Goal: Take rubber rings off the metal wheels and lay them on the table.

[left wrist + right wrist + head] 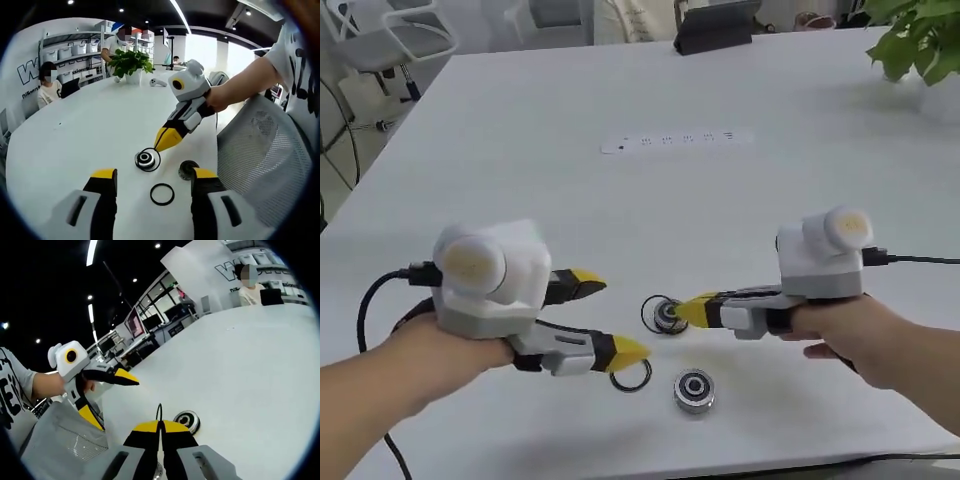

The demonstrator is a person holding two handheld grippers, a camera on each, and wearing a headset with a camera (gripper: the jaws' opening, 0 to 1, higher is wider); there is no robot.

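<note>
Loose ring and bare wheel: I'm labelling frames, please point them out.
Loose ring (163, 204), left gripper view, its near arc.
Bare wheel (694, 390), head view, its hub.

My headset camera looks forward and down from above my hands across the white table, with my left gripper and right gripper low in its picture. The left gripper view sits low and close to the tabletop, looking out between its spread jaws at my right claw, which comes in from the far side. The right gripper view is rolled and just as near, looking along its pressed-together jaws back at my left claw. Head and left views share the metal wheel and the rubber ring pinched at my right tips.
</note>
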